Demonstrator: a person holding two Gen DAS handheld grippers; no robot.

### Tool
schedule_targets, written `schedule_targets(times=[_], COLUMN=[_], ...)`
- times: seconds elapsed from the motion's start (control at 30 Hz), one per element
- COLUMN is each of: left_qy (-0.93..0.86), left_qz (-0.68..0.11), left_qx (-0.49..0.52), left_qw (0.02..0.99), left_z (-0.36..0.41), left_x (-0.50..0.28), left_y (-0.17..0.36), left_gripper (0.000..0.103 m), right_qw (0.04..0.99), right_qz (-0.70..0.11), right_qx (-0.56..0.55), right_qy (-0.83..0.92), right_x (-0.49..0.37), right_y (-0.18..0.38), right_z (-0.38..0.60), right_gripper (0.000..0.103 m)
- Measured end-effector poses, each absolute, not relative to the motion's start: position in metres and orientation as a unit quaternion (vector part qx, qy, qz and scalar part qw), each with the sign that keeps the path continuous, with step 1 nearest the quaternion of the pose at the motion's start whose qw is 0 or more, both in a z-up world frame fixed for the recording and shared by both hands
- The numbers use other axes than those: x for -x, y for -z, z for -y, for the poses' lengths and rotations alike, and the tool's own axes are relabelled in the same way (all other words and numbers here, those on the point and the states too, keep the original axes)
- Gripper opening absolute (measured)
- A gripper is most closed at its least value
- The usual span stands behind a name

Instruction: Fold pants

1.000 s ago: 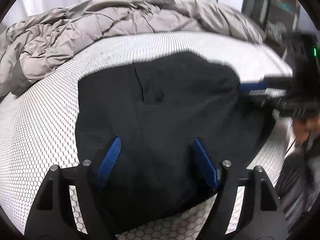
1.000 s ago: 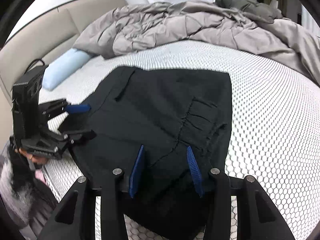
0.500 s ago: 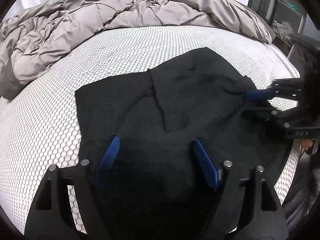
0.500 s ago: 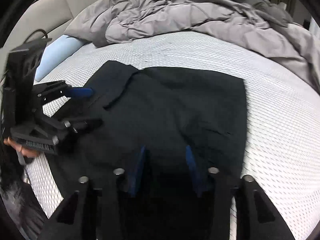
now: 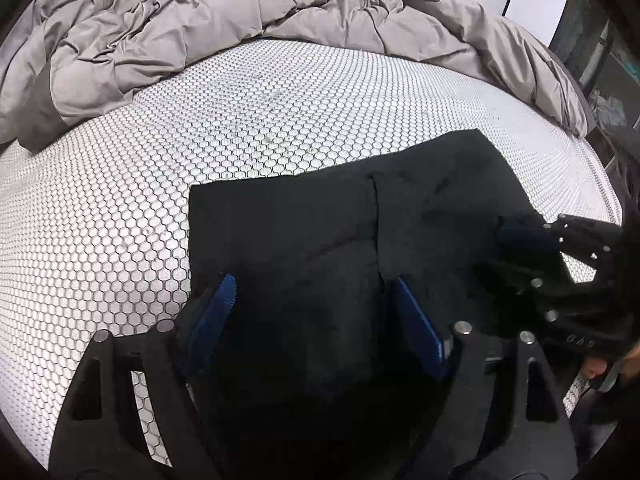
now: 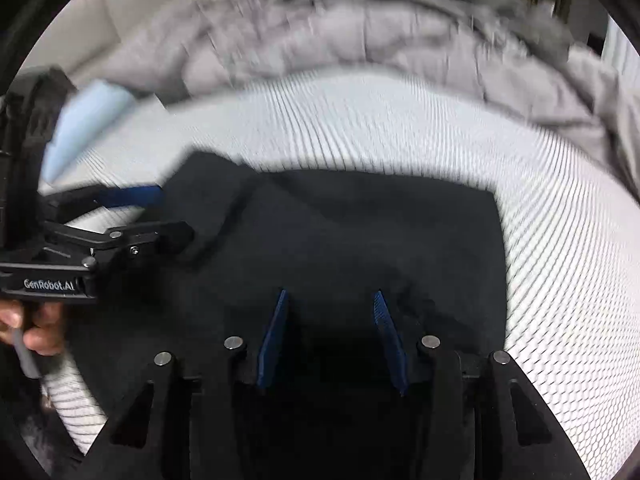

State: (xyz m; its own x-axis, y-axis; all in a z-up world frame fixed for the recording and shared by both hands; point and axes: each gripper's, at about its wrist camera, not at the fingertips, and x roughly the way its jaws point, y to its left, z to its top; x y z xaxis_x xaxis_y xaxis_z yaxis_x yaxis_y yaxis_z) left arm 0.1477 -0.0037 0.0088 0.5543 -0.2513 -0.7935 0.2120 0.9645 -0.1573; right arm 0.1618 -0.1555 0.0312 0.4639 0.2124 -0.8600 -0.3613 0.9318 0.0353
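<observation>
In the left wrist view, the black fabric pants (image 5: 340, 240) lie folded on the white honeycomb-patterned mattress (image 5: 160, 160) in the lower centre of the frame, a crumpled grey duvet (image 5: 200, 20) behind. The left gripper (image 5: 320, 320) tilts steeply down over the near fold, its blue pads wide apart, having just been opening, with cloth beneath them but no pinch visible. To fold well, both hands should probably lay the edge down evenly and release only once the layers align. In the blurred right wrist view, the right gripper (image 6: 332, 332) likewise points down at the pants (image 6: 360, 232), jaws partly apart; whether they pinch cloth cannot be told. The left gripper (image 6: 132, 220) sits at frame left.
</observation>
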Motion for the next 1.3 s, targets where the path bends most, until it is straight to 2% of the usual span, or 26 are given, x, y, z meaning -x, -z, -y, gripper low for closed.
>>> schedule_targets(times=[0.17, 0.27, 0.4, 0.5, 0.63, 0.73, 0.8, 1.0, 1.1, 1.17, 1.3], left_qy=[0.113, 0.078, 0.131, 0.173, 0.179, 0.186, 0.174, 0.163, 0.194, 0.211, 0.196], left_qz=[-0.452, -0.432, -0.384, -0.407, -0.421, -0.413, -0.411, -0.389, -0.378, -0.394, -0.407], left_qx=[0.030, 0.029, 0.016, -0.016, -0.049, -0.063, -0.074, -0.062, -0.050, -0.050, -0.116], left_qw=[0.884, 0.898, 0.914, 0.897, 0.888, 0.889, 0.891, 0.905, 0.904, 0.893, 0.885], left_z=[-0.013, -0.020, 0.000, 0.027, 0.038, 0.032, 0.025, 0.009, 0.019, 0.031, 0.046], left_x=[-0.133, -0.110, -0.067, -0.065, -0.064, -0.056, -0.048, -0.020, -0.009, -0.013, -0.014], left_y=[-0.013, -0.029, -0.045, -0.028, -0.008, -0.007, -0.002, -0.019, -0.026, -0.021, -0.005], left_gripper=[0.082, 0.071, 0.071, 0.071, 0.072, 0.076, 0.082, 0.076, 0.076, 0.076, 0.077], right_qw=[0.867, 0.888, 0.907, 0.881, 0.855, 0.860, 0.864, 0.882, 0.888, 0.881, 0.866], right_qz=[-0.462, -0.437, -0.383, -0.414, -0.449, -0.442, -0.436, -0.398, -0.375, -0.379, -0.409], right_qx=[0.080, 0.052, 0.034, 0.059, 0.156, 0.151, 0.131, 0.095, 0.092, 0.112, 0.179], right_qy=[-0.165, -0.131, -0.175, -0.221, -0.206, -0.206, -0.216, -0.234, -0.250, -0.262, -0.226], right_x=[-0.131, -0.113, -0.093, -0.095, -0.098, -0.088, -0.080, -0.055, -0.049, -0.053, -0.056], right_y=[-0.049, -0.062, -0.082, -0.067, -0.035, -0.041, -0.045, -0.063, -0.069, -0.063, -0.042], right_z=[0.197, 0.222, 0.208, 0.170, 0.135, 0.158, 0.179, 0.193, 0.182, 0.165, 0.163], right_gripper=[0.045, 0.054, 0.054, 0.054, 0.054, 0.054, 0.054, 0.056, 0.062, 0.063, 0.064])
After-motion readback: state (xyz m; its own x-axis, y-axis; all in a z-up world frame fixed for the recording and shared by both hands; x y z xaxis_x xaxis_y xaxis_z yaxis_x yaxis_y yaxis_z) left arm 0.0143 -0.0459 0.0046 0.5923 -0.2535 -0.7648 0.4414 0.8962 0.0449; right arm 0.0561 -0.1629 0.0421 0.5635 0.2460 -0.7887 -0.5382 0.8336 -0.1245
